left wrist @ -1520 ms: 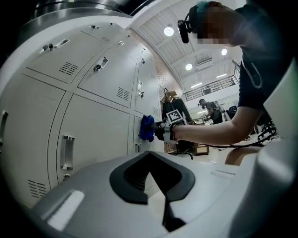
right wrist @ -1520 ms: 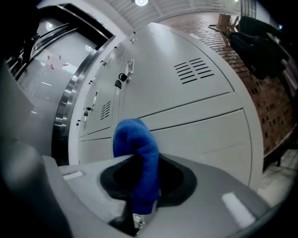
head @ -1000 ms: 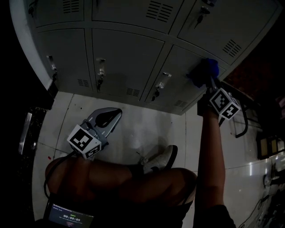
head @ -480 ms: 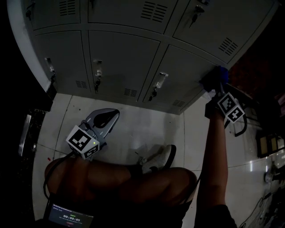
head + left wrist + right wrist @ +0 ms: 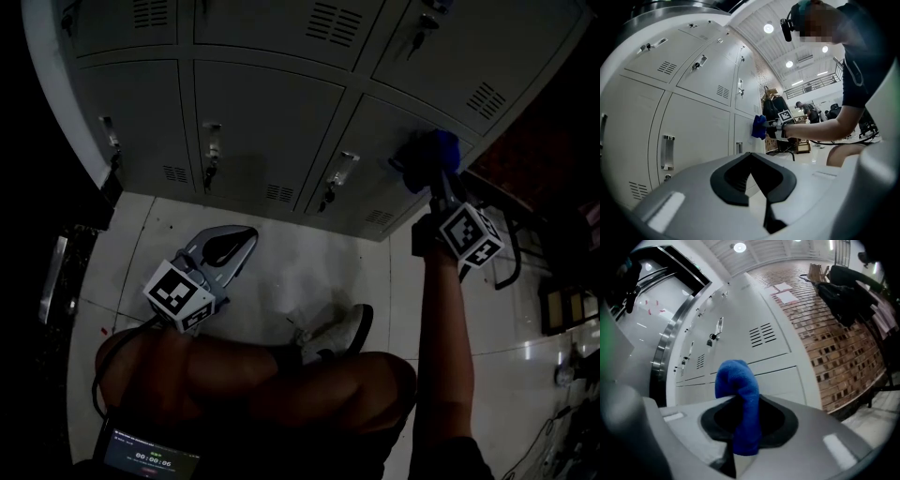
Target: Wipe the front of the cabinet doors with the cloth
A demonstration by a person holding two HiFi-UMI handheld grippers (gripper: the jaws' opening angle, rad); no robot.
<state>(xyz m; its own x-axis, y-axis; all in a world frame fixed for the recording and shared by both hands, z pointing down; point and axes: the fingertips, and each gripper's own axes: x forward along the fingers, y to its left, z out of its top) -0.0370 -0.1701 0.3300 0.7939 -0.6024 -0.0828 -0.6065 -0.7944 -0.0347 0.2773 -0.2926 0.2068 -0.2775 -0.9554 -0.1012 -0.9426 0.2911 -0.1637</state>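
A blue cloth (image 5: 434, 153) is pressed against the lower right door of the grey locker cabinet (image 5: 272, 131). My right gripper (image 5: 437, 178) is shut on that cloth (image 5: 739, 401), which stands up between the jaws in front of the cabinet doors (image 5: 754, 352). From the left gripper view the cloth (image 5: 759, 126) shows far off, held against the cabinet (image 5: 693, 108). My left gripper (image 5: 232, 246) hangs low near the floor, away from the doors. Its jaws are shut with nothing between them (image 5: 751, 169).
Door handles (image 5: 342, 169) and keys (image 5: 210, 174) stick out from the lockers. My shoe (image 5: 339, 336) rests on the white tiled floor (image 5: 281, 272). A brick wall (image 5: 839, 329) stands right of the cabinet, with hanging clothes (image 5: 853, 291) nearby.
My right gripper carried the cloth right along the lower door half a second ago, and has since come back left to about where it was a second ago. The left gripper has barely moved.
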